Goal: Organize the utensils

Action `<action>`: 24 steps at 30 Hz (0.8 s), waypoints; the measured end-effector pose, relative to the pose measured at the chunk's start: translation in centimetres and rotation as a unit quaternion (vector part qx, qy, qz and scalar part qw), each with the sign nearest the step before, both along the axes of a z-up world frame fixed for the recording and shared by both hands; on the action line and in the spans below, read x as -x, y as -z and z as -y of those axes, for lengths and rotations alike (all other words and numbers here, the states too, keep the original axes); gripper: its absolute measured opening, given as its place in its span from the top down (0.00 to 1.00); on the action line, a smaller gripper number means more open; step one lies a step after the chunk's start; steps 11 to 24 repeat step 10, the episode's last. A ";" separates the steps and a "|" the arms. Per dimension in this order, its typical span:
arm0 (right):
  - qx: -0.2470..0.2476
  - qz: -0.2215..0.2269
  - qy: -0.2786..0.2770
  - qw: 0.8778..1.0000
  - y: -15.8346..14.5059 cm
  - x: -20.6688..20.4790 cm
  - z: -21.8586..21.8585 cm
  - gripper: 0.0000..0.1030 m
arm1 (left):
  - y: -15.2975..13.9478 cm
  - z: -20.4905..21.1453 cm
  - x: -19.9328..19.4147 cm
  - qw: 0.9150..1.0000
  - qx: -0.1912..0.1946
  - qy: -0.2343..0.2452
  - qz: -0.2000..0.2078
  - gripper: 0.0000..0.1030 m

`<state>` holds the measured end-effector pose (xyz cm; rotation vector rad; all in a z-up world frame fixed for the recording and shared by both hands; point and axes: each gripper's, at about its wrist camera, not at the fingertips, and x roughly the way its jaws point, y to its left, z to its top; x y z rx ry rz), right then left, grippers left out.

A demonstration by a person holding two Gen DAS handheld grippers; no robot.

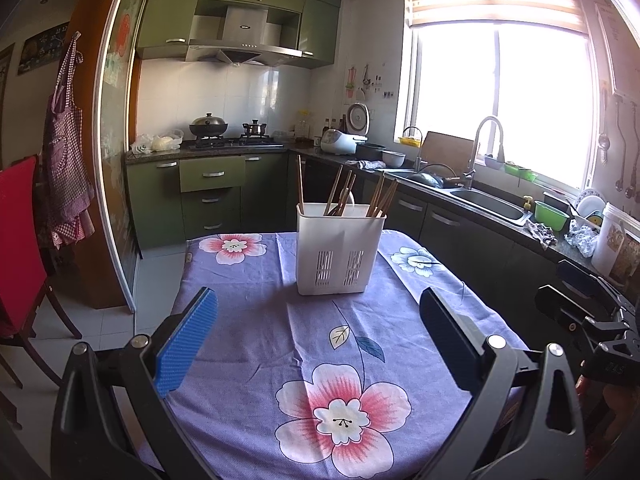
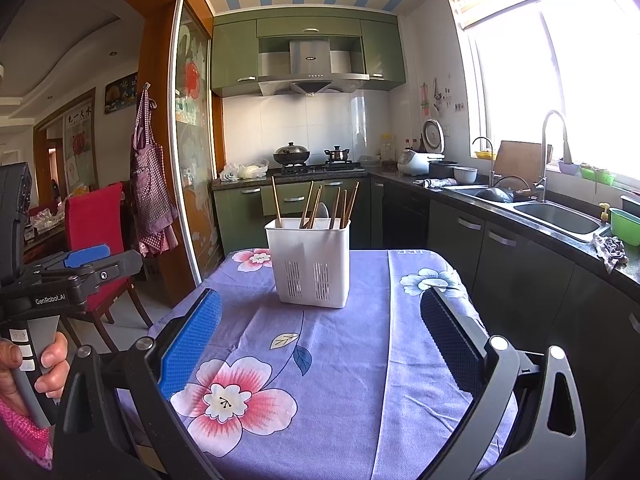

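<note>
A white plastic utensil holder [image 1: 338, 250] stands upright on the far half of the table, also in the right wrist view [image 2: 310, 262]. Several wooden chopsticks [image 1: 344, 196] and a white spoon stand in it; the chopsticks also show in the right wrist view [image 2: 316, 204]. My left gripper [image 1: 320, 312] is open and empty, low over the table, well short of the holder. My right gripper [image 2: 322, 318] is open and empty, also short of the holder. The left gripper shows at the left edge of the right wrist view [image 2: 86, 256].
The table wears a purple flowered cloth [image 1: 320, 360]. A red chair [image 2: 96, 224] stands to the left. A counter with a sink [image 2: 556, 216] runs along the right, and a stove [image 1: 232, 142] sits at the back.
</note>
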<state>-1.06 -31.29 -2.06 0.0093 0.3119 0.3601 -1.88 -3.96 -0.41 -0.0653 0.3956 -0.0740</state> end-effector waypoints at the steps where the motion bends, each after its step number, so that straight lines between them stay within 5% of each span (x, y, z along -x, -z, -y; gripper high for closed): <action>1: 0.000 -0.001 0.000 1.000 0.1 0.0 0.0 0.05 | 0.0 0.0 -0.1 1.000 -0.005 -0.005 -0.001 0.07; 24: 0.001 -0.002 0.001 1.000 0.2 -0.2 0.0 0.05 | 0.3 -0.7 -0.7 1.000 0.010 -0.005 -0.025 0.07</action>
